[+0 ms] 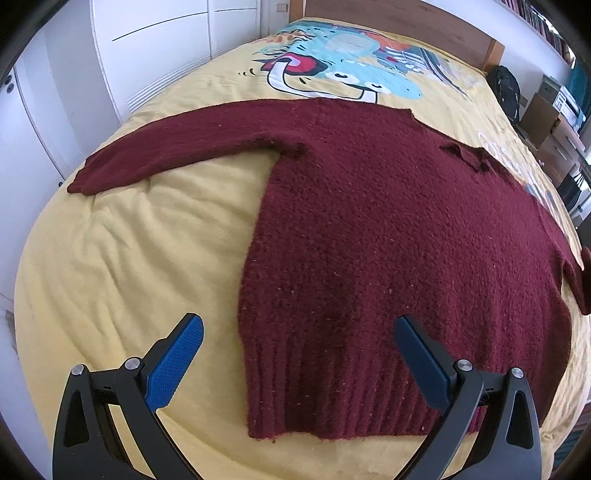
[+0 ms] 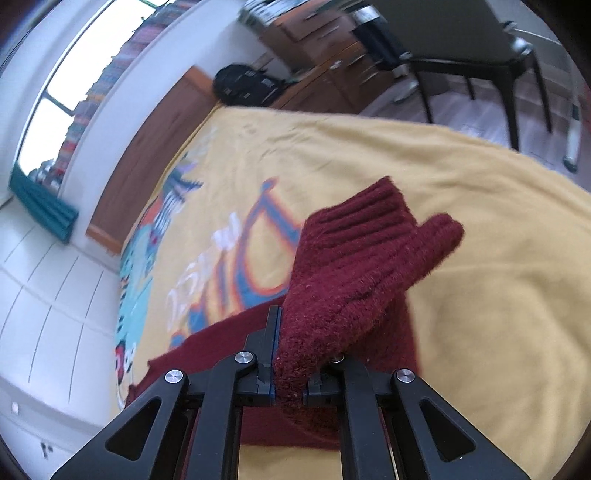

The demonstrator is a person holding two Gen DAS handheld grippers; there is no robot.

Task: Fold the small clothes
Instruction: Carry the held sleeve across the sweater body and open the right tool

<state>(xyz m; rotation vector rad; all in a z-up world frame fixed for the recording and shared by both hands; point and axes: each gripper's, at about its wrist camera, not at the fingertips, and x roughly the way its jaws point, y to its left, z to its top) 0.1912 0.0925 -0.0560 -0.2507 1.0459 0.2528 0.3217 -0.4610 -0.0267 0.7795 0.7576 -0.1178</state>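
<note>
A dark red knitted sweater point(image 1: 388, 236) lies flat on the yellow bedspread point(image 1: 129, 258), its left sleeve point(image 1: 177, 147) stretched out to the left. My left gripper point(image 1: 299, 332) is open and empty, hovering over the sweater's ribbed hem point(image 1: 332, 402). My right gripper point(image 2: 291, 347) is shut on the sweater's other sleeve, with the ribbed cuff point(image 2: 369, 251) sticking up beyond the fingers, lifted above the bedspread point(image 2: 498, 295).
The bedspread has a colourful cartoon print point(image 1: 332, 62). A wooden headboard point(image 1: 399, 26) is at the far end. A black backpack point(image 2: 247, 85), wooden drawers point(image 2: 332, 66) and a chair point(image 2: 480, 48) stand beside the bed. White wardrobe doors point(image 1: 55, 92) are at the left.
</note>
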